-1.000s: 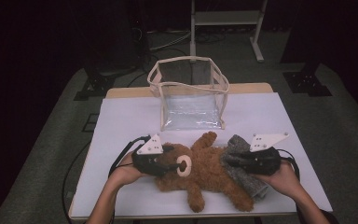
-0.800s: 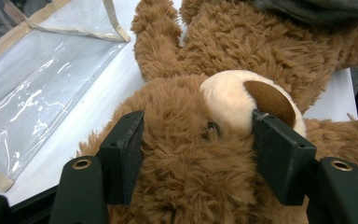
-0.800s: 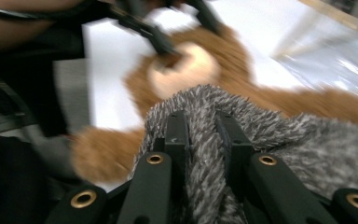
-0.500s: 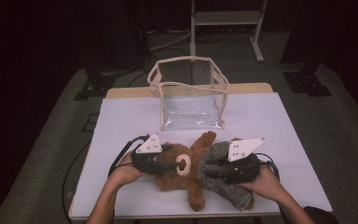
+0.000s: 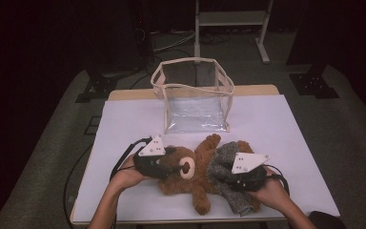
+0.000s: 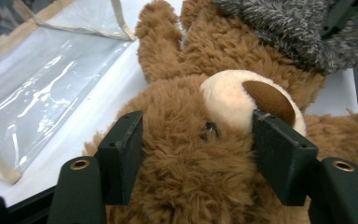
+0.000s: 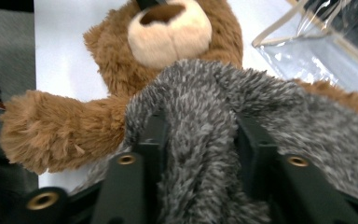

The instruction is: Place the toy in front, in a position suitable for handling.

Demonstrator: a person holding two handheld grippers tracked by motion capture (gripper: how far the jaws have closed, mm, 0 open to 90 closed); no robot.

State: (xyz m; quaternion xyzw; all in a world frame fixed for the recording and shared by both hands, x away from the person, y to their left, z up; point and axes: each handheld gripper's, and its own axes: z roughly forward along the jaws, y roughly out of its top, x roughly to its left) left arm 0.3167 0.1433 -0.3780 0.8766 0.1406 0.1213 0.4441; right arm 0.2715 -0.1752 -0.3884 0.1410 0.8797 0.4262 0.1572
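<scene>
The brown teddy bear (image 5: 190, 174) lies on its back on the white counter (image 5: 276, 138), in the lower middle of the high view, with its long axis running across the frame: head toward the left, legs toward the right under a grey fuzzy garment (image 5: 228, 167). The clear plastic bag (image 5: 195, 102) stands open-topped just above it in the frame, near but apart.

The left claw (image 6: 198, 142) comes in from the bear's head end, its jaws set on either side of the head and sunk into the fur, gripping it. The right claw (image 7: 200, 144) comes in from the leg end; its jaws have just been closing, and a fold of the grey garment is pinched between them.

So the claws sit at opposite ends of the bear's axis, and pulling the garment along the body looks like the coming move, the left claw anchoring the head.
</scene>
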